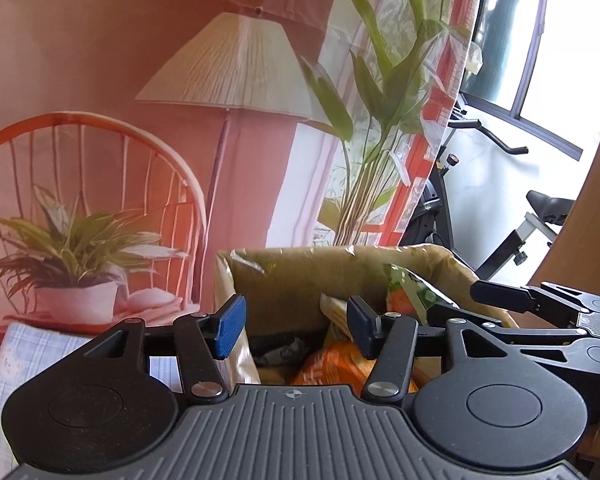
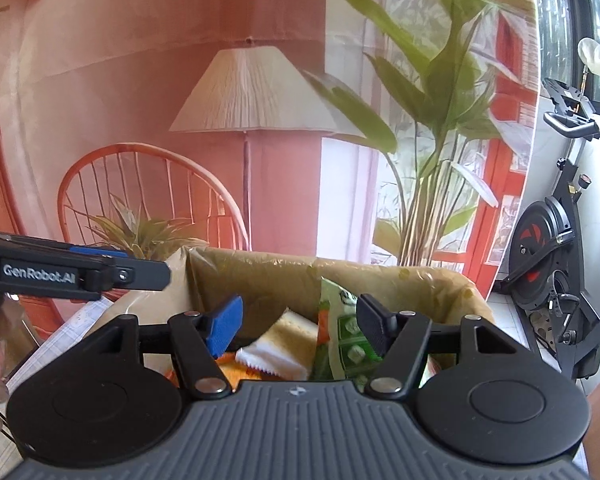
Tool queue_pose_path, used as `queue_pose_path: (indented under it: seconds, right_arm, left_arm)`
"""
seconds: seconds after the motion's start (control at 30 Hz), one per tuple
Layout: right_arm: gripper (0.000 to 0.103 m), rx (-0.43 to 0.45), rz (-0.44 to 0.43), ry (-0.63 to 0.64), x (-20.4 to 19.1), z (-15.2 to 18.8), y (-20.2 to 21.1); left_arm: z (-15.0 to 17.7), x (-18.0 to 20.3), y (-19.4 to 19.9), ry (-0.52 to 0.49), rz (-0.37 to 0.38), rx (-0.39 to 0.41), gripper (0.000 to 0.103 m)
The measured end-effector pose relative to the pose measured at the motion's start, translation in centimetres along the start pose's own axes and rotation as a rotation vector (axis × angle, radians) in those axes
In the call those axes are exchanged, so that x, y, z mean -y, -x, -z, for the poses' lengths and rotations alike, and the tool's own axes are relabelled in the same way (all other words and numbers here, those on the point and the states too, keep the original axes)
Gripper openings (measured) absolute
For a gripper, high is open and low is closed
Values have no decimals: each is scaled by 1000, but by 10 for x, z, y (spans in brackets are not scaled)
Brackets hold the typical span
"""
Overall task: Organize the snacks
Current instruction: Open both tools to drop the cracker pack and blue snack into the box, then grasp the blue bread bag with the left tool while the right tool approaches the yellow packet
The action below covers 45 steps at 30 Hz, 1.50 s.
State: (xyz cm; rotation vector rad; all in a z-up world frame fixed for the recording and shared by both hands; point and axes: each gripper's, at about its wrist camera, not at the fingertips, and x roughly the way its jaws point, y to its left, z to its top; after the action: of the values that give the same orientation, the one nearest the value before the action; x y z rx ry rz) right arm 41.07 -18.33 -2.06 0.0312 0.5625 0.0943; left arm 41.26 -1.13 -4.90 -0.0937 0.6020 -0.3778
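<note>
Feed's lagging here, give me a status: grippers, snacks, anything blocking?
Left gripper, right gripper open, empty. Snack packets in cardboard box. Nothing blocking.

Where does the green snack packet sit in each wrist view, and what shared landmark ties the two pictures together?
Left wrist view: the green snack packet stands right of centre, inside the cardboard box, near its far right corner.
Right wrist view: the green snack packet is at centre, upright in the box, just left of the right-hand finger.
Shared landmark: the printed lampshade on the backdrop.
</note>
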Motion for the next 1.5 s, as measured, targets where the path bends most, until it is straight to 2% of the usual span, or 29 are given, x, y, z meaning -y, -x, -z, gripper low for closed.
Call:
queue_pose_path:
  seconds: [0.13,0.23,0.47,0.57,0.73,0.87,1.0,1.07,1.13,1.23,1.37,1.43,1.5]
  right_arm:
    - [66,15,-17,-29,5,13,25]
    - [66,23,-29,-61,10,25,45]
    - [66,62,-45,-129,20,61,91]
    - [66,59,-35,-150,22,82,103]
    - [66,24,-26,-196,25,120,109]
    - [66,-16,-2,-196,25,150,109]
    - [66,-74,4,-209,26,174,103]
    - [66,-90,7,-222,27,184,102]
    - [67,-111,8,-229,29,191,100]
    - [73,-125,20,-227,30,199,97]
    - [75,-143,19,-230,31,204,91]
    - [75,-150,14,-228,32,205,87]
    - [75,-156,17,-212,31,206,82]
  left_arm:
    - [14,4,20,-6,7,-3,59]
    - [27,6,34,-22,12,-20,69]
    - [64,-8,67,-3,26,-43,78]
    - [82,-15,72,17,21,-65,78]
    - [114,-23,69,61,11,-100,78]
    - [144,-22,58,74,41,-130,78]
    - [167,-10,41,2,77,-159,81]
    - [178,-2,31,-42,94,-176,87]
    - [189,3,22,-60,119,-204,87]
    - [198,7,5,-56,122,-245,87]
    - [208,13,-7,-20,93,-293,87]
    - [209,10,-8,39,65,-318,87]
    - [213,6,-6,104,75,-336,85]
